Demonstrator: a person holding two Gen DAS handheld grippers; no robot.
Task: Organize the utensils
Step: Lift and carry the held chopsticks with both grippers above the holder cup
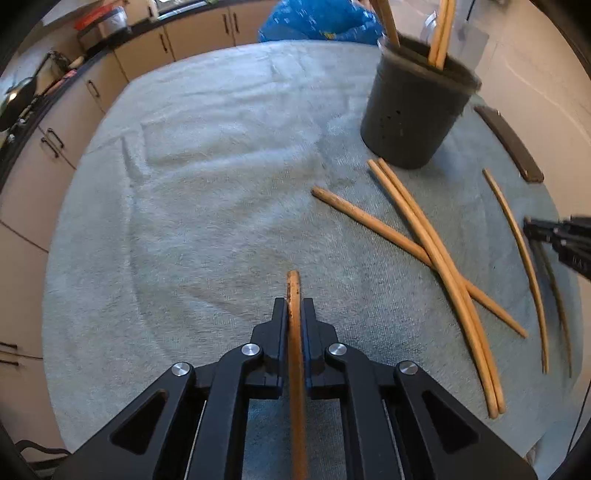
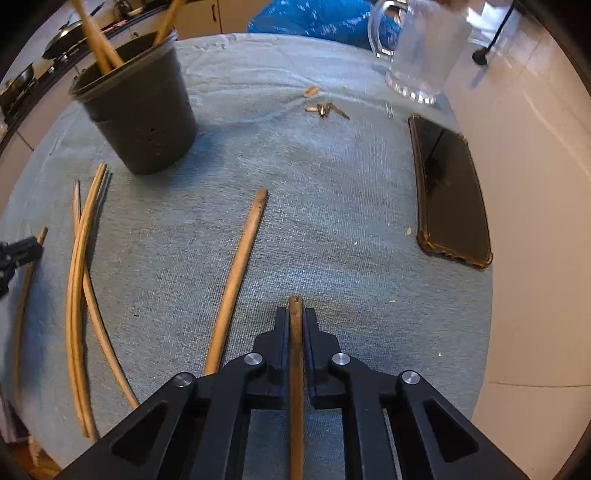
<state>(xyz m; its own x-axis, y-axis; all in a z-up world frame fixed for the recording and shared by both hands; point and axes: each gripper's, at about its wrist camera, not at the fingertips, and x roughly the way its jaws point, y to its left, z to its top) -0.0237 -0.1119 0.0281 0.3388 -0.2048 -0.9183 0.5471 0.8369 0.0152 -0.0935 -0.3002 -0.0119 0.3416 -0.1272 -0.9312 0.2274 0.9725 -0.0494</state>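
Already a chopstick (image 1: 295, 332) is clamped lengthwise in the closed left fingers (image 1: 286, 314) and another chopstick (image 2: 295, 332) in the closed right fingers (image 2: 284, 317), with the dark holder (image 1: 417, 107) lying ahead of both, up-right of the left and up-left of the right.

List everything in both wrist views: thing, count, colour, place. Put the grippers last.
Round plastic utensil cup: one, dark grey, far side of the cloth, several wooden sticks standing in it.
Loose wooden chopsticks: at least four, tan, lying on the cloth near the cup, some crossing.
Towel-like cloth: one, pale blue-grey, covering the table.
Flat smartphone: one, black, brownish case, right edge of the cloth.
Clear glass mug: one, transparent, far right.
Small scraps: a few, brownish, beyond the phone's left.
Blue bag: one, behind the table.
Kitchen cabinets: beige, dark handles, left background.
Left gripper: black, shut on a chopstick.
Right gripper: black, shut on a darker chopstick.
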